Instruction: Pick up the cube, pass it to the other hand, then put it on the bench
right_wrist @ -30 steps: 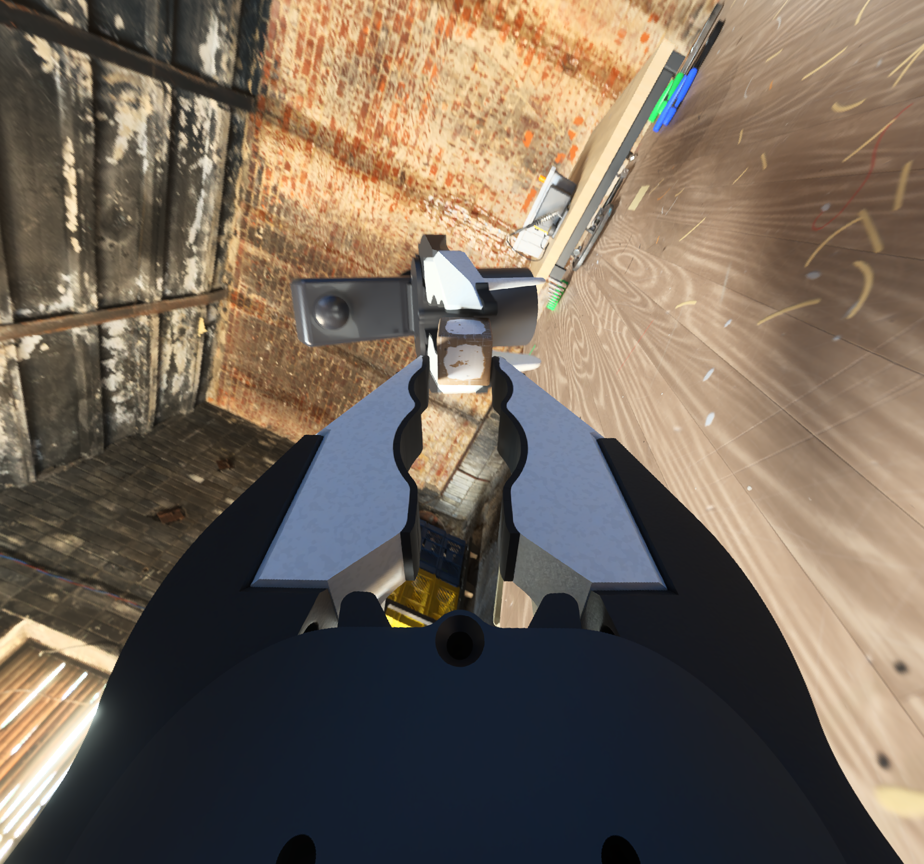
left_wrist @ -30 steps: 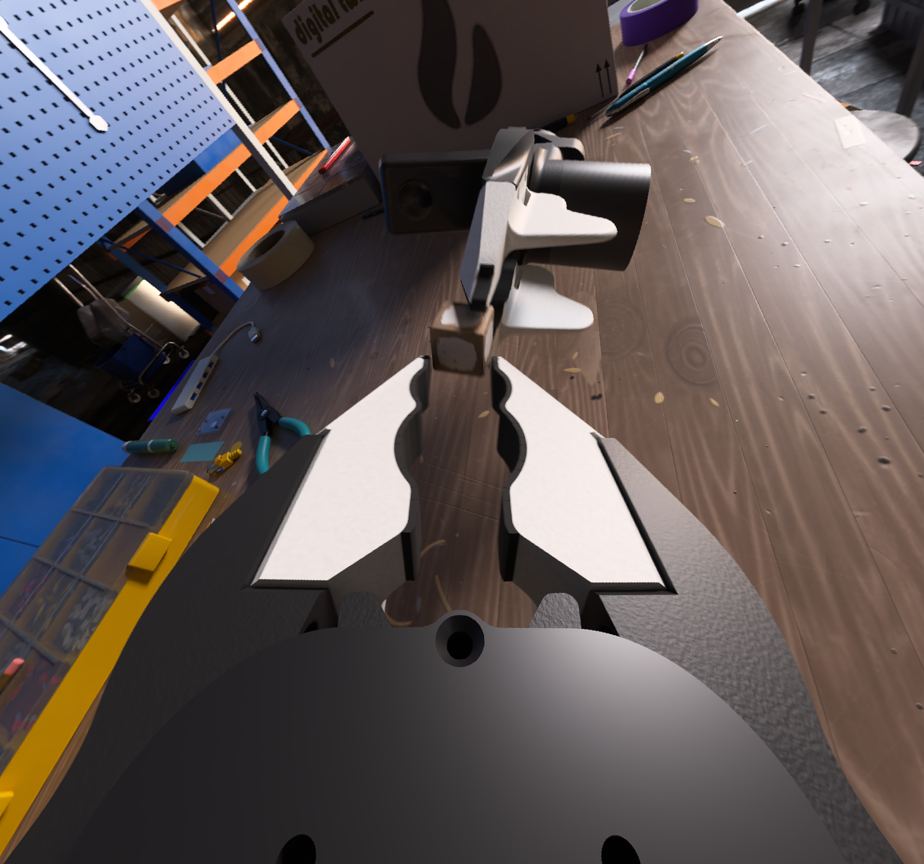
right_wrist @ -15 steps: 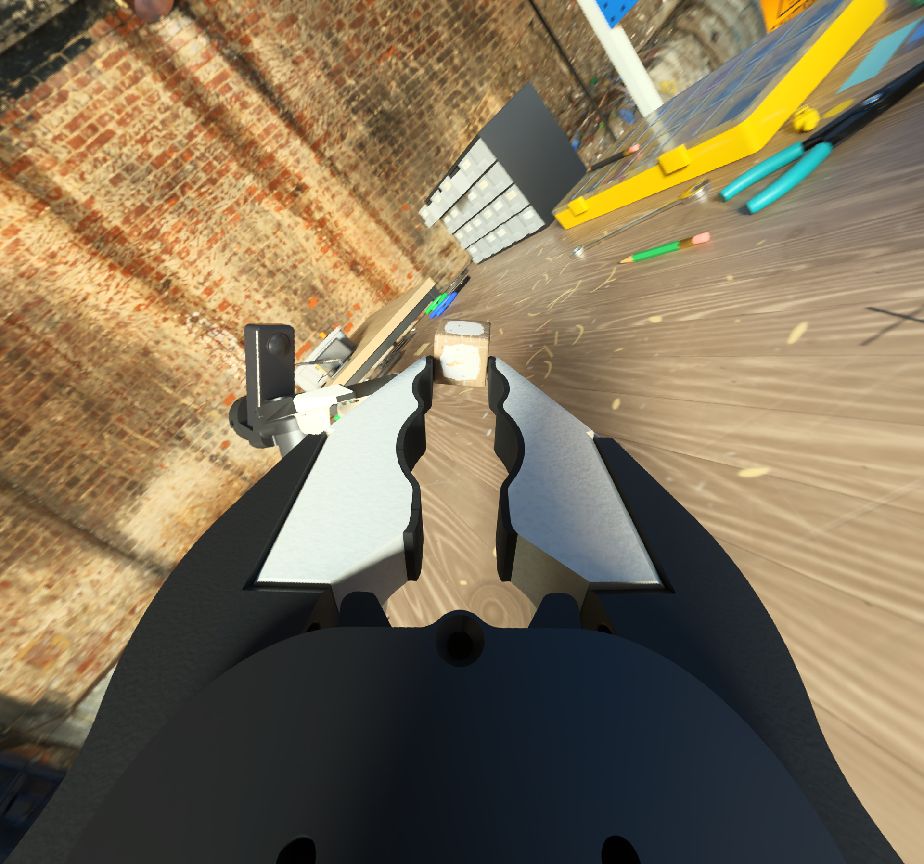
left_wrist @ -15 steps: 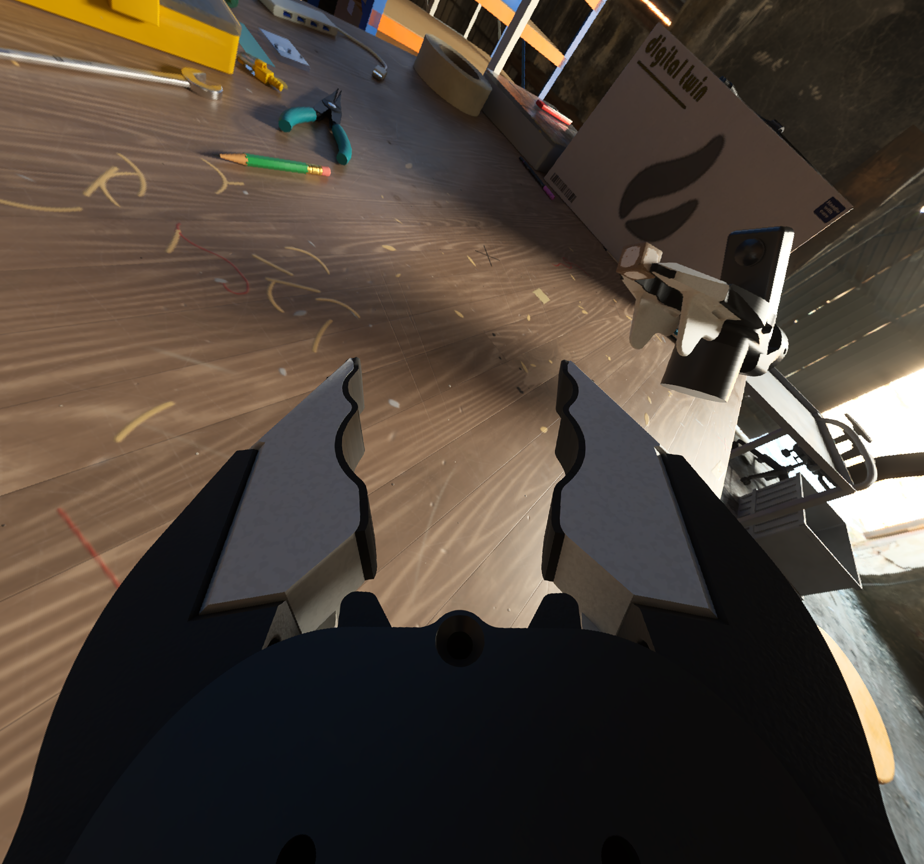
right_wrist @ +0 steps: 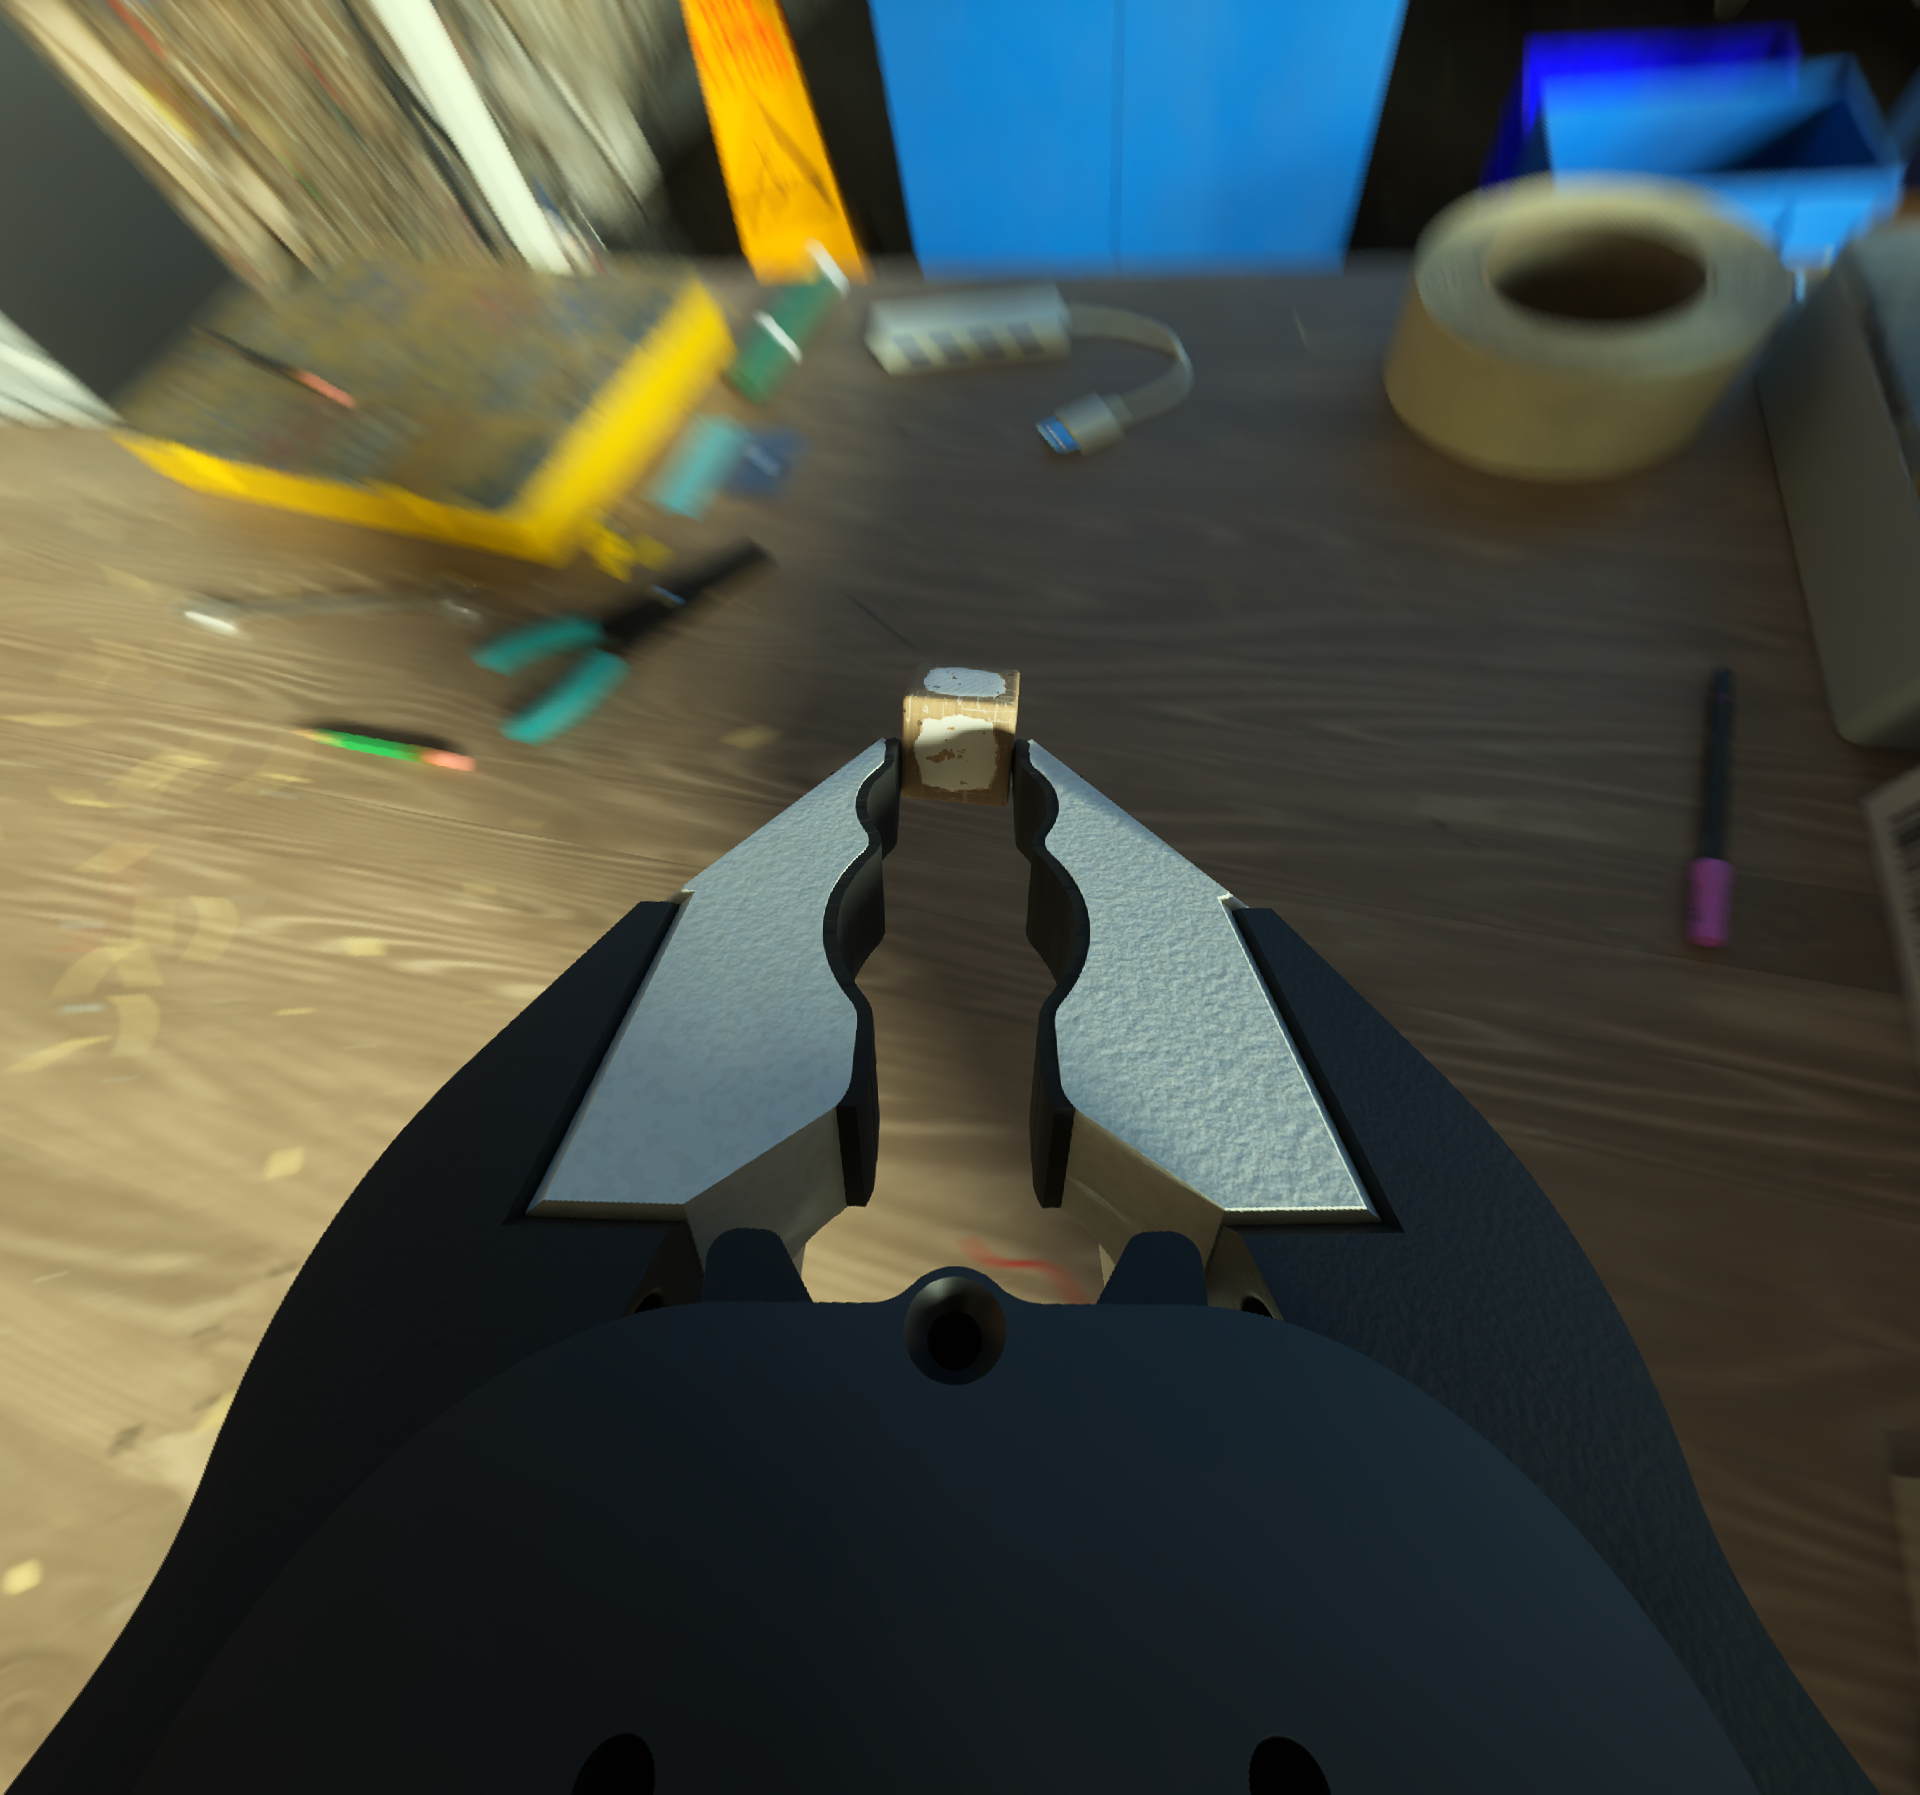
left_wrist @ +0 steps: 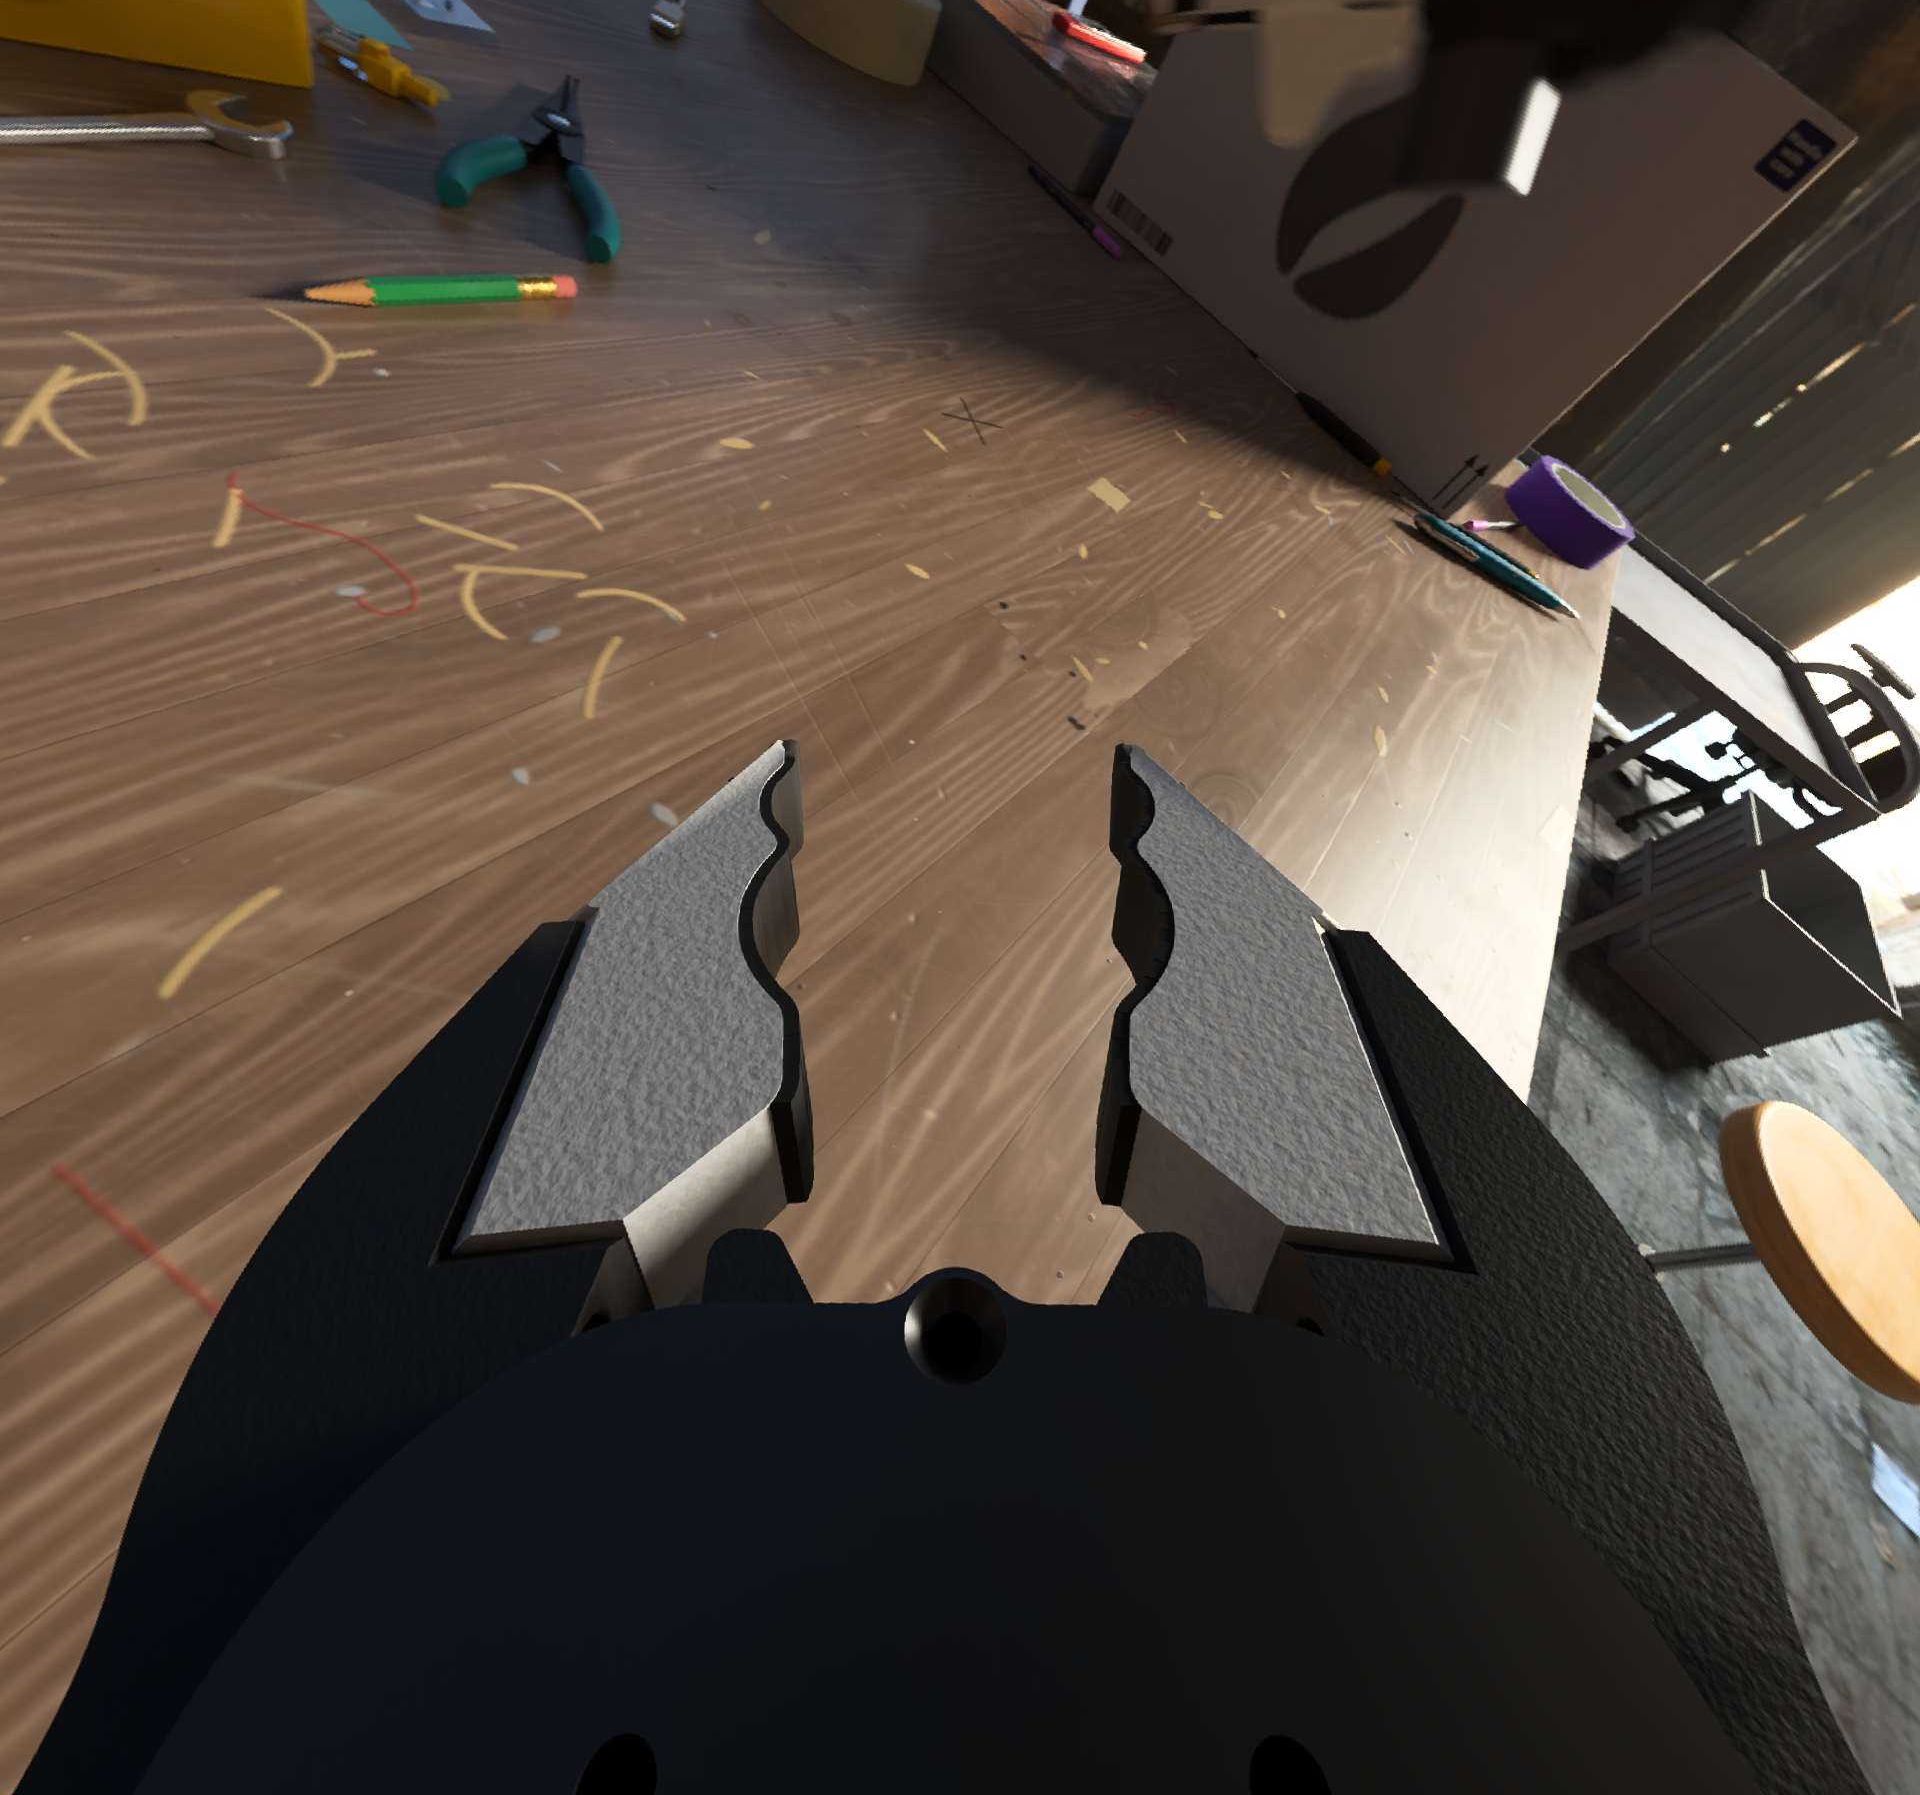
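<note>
Ahead of the right hand-held gripper (right_wrist: 956,758), the cube (right_wrist: 958,735) sits between its fingertips above the table (right_wrist: 1351,706), with pliers (right_wrist: 566,654) and pencil (right_wrist: 390,746) front-left, tape roll (right_wrist: 1579,332) far front-right, and marker (right_wrist: 1712,810) right.

Left gripper (left_wrist: 951,769): jaws spread wide, nothing between them, angled down. Right gripper (right_wrist: 954,758): jaws drawn close, fingertips (right_wrist: 881,766) pinching a small block, pointing forward and down.
</note>
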Motion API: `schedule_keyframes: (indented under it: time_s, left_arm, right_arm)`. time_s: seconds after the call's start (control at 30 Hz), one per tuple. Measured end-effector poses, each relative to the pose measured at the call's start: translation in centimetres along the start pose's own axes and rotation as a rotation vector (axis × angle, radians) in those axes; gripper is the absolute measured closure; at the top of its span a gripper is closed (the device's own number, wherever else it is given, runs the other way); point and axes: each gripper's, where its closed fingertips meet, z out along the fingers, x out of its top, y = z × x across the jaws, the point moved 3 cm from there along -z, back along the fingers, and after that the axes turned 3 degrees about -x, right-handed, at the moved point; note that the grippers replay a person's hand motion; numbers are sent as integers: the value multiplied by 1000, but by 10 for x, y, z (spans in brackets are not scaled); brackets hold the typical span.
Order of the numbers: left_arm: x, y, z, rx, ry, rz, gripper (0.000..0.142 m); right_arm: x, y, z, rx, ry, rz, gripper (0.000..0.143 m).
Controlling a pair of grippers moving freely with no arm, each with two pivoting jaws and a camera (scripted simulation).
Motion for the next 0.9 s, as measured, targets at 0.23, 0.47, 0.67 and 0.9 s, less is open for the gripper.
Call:
schedule_keyframes:
  time_s: [0.23, 0.47, 0.67, 0.9]
  left_arm:
    - [-5, 11, 0, -3, -39, 78, 83]
    - [-6, 13, -10, -9, -34, 89, 83]
    - [-6, 13, -12, -12, -32, 97, 83]
    - [-5, 7, -18, 25, -16, 90, 83]
  right_arm:
    - [-17, 84, 124, -325, -689, -247, 122]
    - [-28, 101, 162, -517, -857, -437, 122]
    - [-30, 113, 165, -590, -806, -506, 110]
    - [14, 35, 64, -369, -301, -411, 87]
